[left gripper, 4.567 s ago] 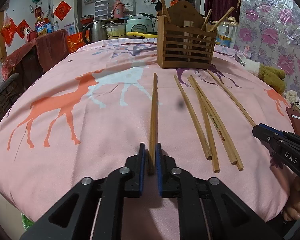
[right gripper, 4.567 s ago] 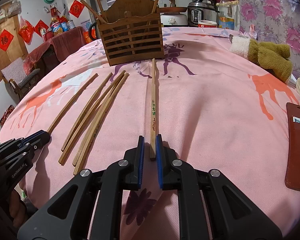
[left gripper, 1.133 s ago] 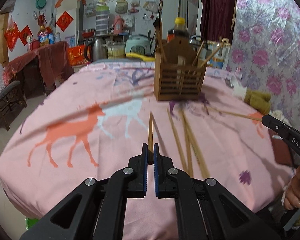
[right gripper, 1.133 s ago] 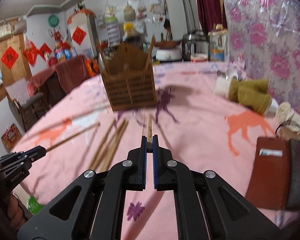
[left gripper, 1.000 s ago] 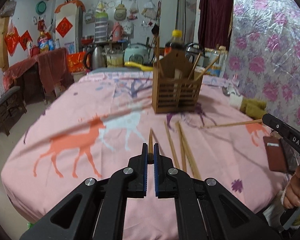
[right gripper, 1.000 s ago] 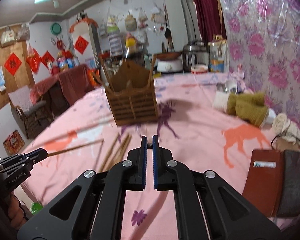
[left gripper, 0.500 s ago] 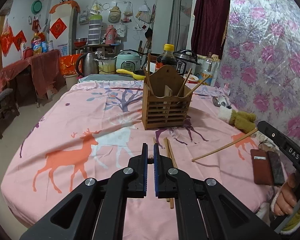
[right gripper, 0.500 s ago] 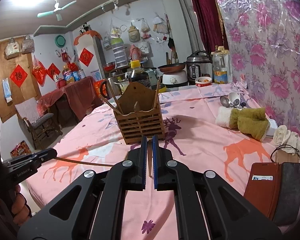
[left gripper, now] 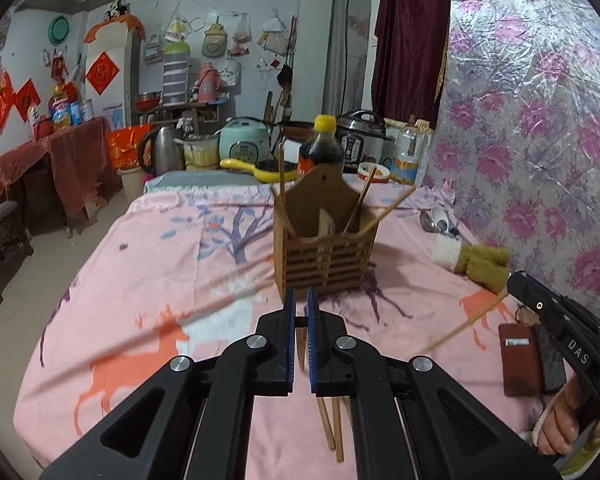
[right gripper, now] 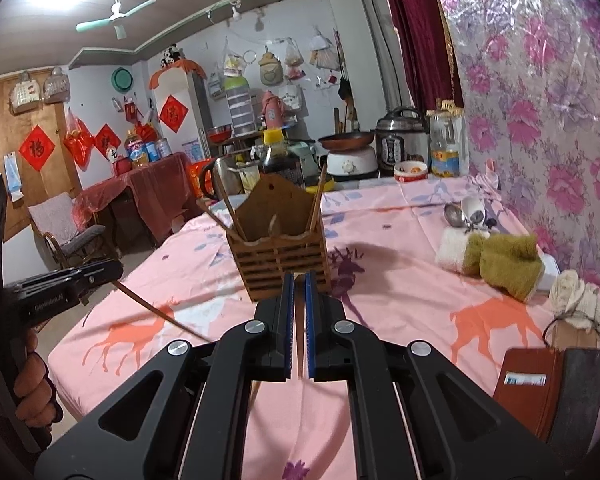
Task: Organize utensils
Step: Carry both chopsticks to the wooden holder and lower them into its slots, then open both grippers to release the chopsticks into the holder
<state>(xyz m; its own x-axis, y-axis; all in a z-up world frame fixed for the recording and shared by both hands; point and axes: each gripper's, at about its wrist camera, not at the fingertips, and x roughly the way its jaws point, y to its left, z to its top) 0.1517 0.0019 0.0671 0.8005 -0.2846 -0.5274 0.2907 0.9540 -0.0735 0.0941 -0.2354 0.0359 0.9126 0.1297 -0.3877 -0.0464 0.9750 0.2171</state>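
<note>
- I have one chopstick in each gripper. The left gripper [left gripper: 300,320] is pinching its chopstick [right gripper: 160,312], which in the right wrist view runs from that gripper at the left edge down toward lower centre, tip low.
- The right gripper [right gripper: 296,312] is pressed onto the other chopstick [left gripper: 460,328]; in the left wrist view it slants from the gripper at the right edge down-left toward frame centre.
- The wooden holder [left gripper: 324,248] stands upright just above centre in both views, straight ahead of both grippers, with several chopsticks already leaning out of its top.
- What the next move turns on, as I judge it: both held sticks lie crosswise and tilted, while the holder's opening faces up, so each long axis must be swung near vertical above the holder before release.
- I cannot tell which hand is nearer; the holder looks about equally far from each.
- Loose chopsticks [left gripper: 332,424] lie on the pink deer-print surface [left gripper: 140,280], showing below the left gripper's fingers at lower centre, so the task looks partly done.
</note>
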